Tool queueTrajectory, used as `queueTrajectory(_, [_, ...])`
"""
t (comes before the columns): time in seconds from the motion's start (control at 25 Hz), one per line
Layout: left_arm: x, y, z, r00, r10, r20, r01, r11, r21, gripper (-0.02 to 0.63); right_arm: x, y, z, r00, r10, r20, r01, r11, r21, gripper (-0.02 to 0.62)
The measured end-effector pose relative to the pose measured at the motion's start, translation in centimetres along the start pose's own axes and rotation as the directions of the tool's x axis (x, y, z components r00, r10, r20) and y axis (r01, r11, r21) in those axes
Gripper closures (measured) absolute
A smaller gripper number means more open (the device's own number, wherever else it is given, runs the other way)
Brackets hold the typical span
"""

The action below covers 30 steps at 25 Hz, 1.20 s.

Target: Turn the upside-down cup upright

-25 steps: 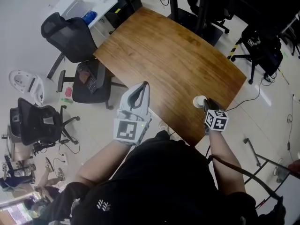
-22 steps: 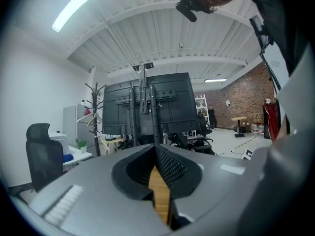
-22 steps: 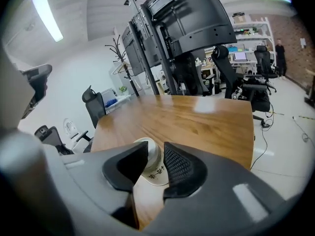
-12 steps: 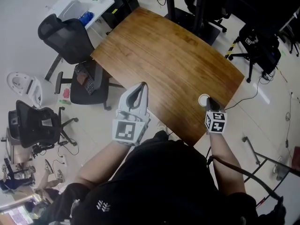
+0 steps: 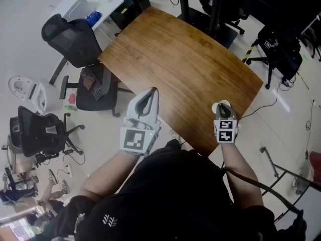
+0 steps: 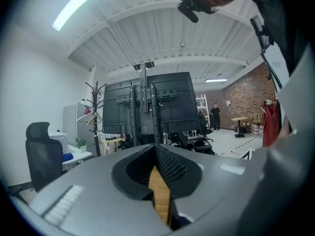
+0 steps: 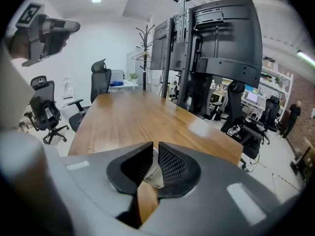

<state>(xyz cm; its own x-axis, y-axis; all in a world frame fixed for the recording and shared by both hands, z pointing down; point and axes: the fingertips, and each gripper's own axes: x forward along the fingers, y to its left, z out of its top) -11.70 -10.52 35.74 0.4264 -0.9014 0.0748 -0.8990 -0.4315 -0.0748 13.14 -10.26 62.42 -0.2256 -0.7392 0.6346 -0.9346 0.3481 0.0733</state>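
Bright ceiling light point(image 6: 78, 5), fisheye-warped edges

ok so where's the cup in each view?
Head view: cup by the table's near right edge, at the tips of the right claw.
Right gripper view: low centre, cup pinched between the jaws, which are opening slightly.
Left gripper view: not in it.
Shared landmark: the wooden table, also seen at and as a sliver at.
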Motion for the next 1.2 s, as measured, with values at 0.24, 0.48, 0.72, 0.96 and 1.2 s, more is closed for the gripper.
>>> queueTrajectory(0.24, [-0.5,0.9,-0.1,1.0,0.016,-0.025,-0.015,1.0,0.024,0.606,1.6,3.4,0.0,0.996,0.08,0.036,-0.079,0.996,-0.029,0.558])
queueTrajectory(0.48, [-0.7,1.6,-0.1,0.999,0.033,-0.025,-0.033,0.999,0.016,0.606,2.1,4.7,-0.7,0.995,0.1,0.015,-0.1,0.995,-0.015,0.56])
queueTrajectory(0.72, [-0.5,1.1,-0.3,0.999,0.027,-0.024,-0.027,1.0,-0.002,0.606,2.0,3.8,-1.3,0.991,0.131,0.023,-0.132,0.989,0.064,0.547])
queueTrajectory(0.96, [-0.3,0.6,-0.2,1.0,0.017,-0.008,-0.017,1.0,0.001,0.606,1.2,0.5,-1.6,0.997,0.07,0.041,-0.075,0.988,0.137,0.499])
queueTrajectory(1.2, [-0.7,0.5,-0.4,1.0,0.014,-0.018,-0.014,1.0,0.005,0.606,2.4,-2.5,-2.4,0.997,0.075,-0.01,-0.072,0.975,0.21,0.413])
